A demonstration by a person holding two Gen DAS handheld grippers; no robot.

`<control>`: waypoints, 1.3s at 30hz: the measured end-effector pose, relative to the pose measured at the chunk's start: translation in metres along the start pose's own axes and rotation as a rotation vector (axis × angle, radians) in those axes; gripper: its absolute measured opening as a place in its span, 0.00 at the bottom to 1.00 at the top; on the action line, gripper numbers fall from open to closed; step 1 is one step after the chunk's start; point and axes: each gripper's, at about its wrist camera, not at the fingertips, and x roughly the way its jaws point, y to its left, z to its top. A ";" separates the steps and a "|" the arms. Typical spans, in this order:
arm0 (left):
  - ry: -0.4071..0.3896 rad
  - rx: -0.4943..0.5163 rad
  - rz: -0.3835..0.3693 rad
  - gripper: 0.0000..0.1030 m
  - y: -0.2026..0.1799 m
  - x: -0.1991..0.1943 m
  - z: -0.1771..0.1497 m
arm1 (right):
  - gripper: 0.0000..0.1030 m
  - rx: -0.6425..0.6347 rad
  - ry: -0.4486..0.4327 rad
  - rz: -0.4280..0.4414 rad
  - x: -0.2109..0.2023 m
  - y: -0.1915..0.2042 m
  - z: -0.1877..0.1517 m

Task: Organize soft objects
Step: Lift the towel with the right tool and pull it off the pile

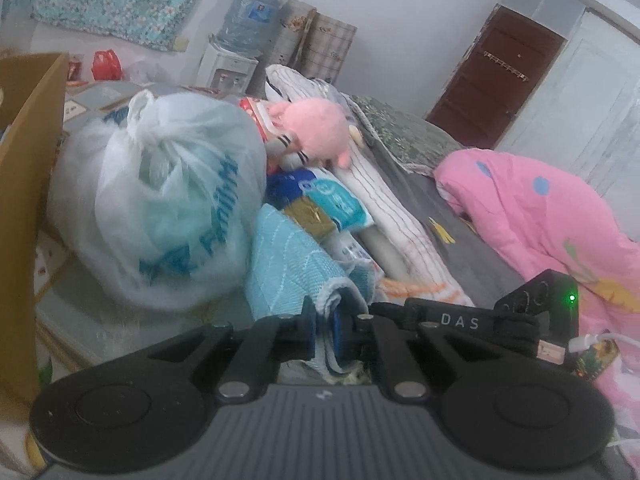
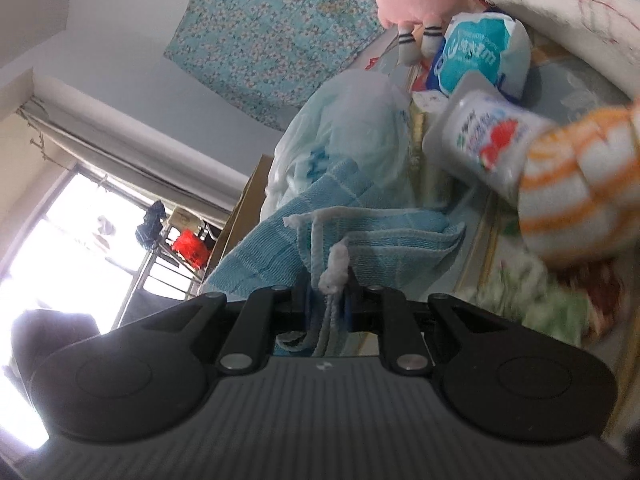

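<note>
left tool: pinched tight on a hem of the light blue towel, low at 6 o'clock in its own view; the grip sits on an edge, likely so the cloth can be drawn flat rather than bunched.
right tool: clamped on another edge of the same towel, with a white fringe tassel hanging between the pads; two corner grips suggest a spread or a fold.
towel: held up between both tools, slack in the middle, in front of the pile, its far part draped near the knotted bag.
white plastic bag: knotted at the top, at 10 o'clock from the left tool, leaning by a cardboard box; tied shut so its soft filling stays in.
pink plush toy: perched at 12 o'clock on top of the heap, above the tissue packs.
striped white bedding: rolled beside the heap at 1 o'clock.
pink quilt: crumpled on the bed at 3 o'clock, well apart from the towel.
judgement: the fold looks begun, not finished.
</note>
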 end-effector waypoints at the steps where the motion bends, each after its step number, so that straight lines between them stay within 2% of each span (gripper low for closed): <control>1: 0.001 -0.007 -0.003 0.08 0.000 -0.003 -0.004 | 0.12 -0.011 0.006 -0.003 -0.004 0.003 -0.005; 13: 0.047 -0.067 -0.017 0.08 0.010 -0.025 -0.059 | 0.13 -0.191 0.118 -0.103 -0.023 0.028 -0.055; 23: 0.087 -0.141 0.039 0.10 0.037 -0.027 -0.089 | 0.15 -0.318 0.210 -0.154 -0.015 0.040 -0.078; 28: 0.098 -0.193 0.043 0.23 0.054 -0.029 -0.096 | 0.15 -0.363 0.261 -0.180 0.001 0.044 -0.081; 31: 0.078 -0.214 0.037 0.35 0.063 -0.037 -0.097 | 0.15 -0.394 0.275 -0.191 0.006 0.050 -0.080; 32: 0.071 -0.219 0.036 0.35 0.065 -0.039 -0.098 | 0.15 -0.406 0.276 -0.193 0.007 0.052 -0.080; 39: -0.010 -0.254 -0.016 0.50 0.083 -0.065 -0.093 | 0.15 -0.606 0.311 -0.239 0.018 0.077 -0.087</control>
